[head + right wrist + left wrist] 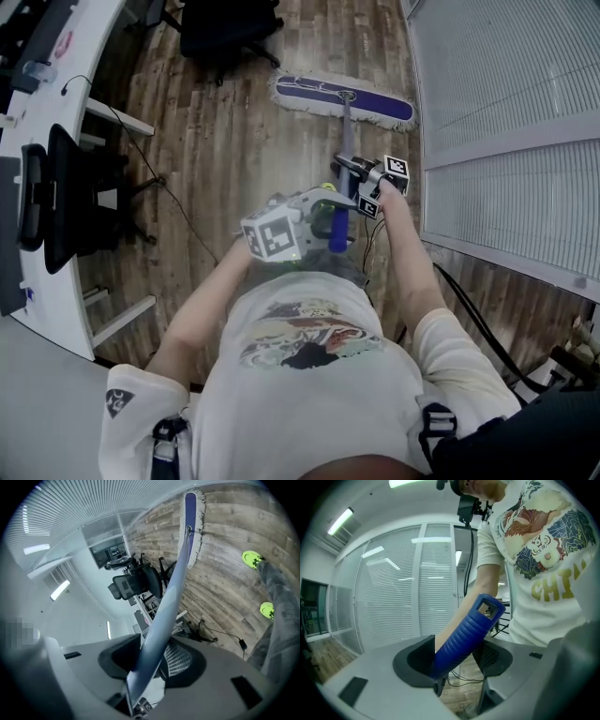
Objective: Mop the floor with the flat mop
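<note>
The left gripper's [457, 660] dark pads are clamped on the blue ribbed grip [465, 637] at the top end of the flat mop. The grip rises between them, tilted toward 1 o'clock, and its end has a square hole. In the head view this gripper [323, 208] points toward 3 o'clock. Its marker cube sits at the 9 o'clock side and the bare left forearm [202, 300] runs back toward 7 o'clock.

The right gripper's [150, 660] pads are closed on the grey-blue pole [171, 597] lower down the shaft. The pole crosses the jaws on a slant and runs up toward 1 o'clock. In the head view the right gripper [349, 171] sits just beyond the left one, at about 1 o'clock from it. It points toward 9 o'clock, and the right forearm [408, 262] leads back toward 5 o'clock.

From the two grippers the pole [346, 122] reaches out to 12 o'clock. There the flat mop head [342, 98], purple with a white fringe, lies flat on the wooden floor [225, 141] with its length across the view.

A partition with white blinds [506, 112] stands at 3 o'clock. A white desk [66, 187] runs along 9 o'clock with a black chair [66, 197] pushed up to it. Another black office chair [230, 28] is at 11 o'clock, and a thin cable [173, 206] trails over the boards. The right gripper view shows the person's two yellow-green shoes [252, 558] on the floor at 3 o'clock.
</note>
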`<state>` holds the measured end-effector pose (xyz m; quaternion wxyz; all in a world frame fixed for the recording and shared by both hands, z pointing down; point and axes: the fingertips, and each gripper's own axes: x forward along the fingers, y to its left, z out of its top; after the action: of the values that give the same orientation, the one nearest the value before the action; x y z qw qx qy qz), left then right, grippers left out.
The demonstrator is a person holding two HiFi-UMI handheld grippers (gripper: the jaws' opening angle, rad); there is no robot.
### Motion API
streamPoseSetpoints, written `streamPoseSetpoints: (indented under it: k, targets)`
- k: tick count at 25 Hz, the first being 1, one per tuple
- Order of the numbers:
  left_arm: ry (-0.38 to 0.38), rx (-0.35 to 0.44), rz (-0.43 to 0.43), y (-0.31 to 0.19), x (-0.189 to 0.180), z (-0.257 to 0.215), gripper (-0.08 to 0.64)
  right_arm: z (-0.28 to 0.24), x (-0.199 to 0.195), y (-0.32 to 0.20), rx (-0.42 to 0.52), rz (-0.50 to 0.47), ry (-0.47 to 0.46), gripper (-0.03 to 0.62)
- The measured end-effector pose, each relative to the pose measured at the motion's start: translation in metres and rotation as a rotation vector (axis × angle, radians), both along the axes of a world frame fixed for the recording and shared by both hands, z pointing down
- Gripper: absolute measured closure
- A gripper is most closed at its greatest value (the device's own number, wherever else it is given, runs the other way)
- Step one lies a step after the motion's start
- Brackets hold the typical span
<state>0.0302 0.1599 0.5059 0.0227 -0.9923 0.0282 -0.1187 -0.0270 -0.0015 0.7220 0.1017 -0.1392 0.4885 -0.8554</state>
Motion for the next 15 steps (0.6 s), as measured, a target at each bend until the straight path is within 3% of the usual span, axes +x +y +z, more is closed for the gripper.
streamPoseSetpoints:
  k: [3, 7, 11, 15]
  targets:
    - [0.004, -0.015, 0.009, 0.036, -0.008, -0.001, 0.324, 0.000, -0.007, 0.037, 0.006, -0.017, -0.003, 0.437]
    - [-0.031, -0.012, 0.041, 0.109, -0.023, 0.015, 0.322, 0.012, -0.017, 0.103, -0.009, 0.084, -0.018, 0.437]
    - [-0.022, -0.024, 0.051, 0.111, -0.022, 0.017, 0.321, 0.010, -0.017, 0.105, -0.038, 0.145, -0.024, 0.445]
    - [0.024, -0.030, 0.068, 0.100, -0.026, 0.012, 0.321, 0.008, -0.019, 0.095, -0.006, 0.124, -0.020, 0.443]
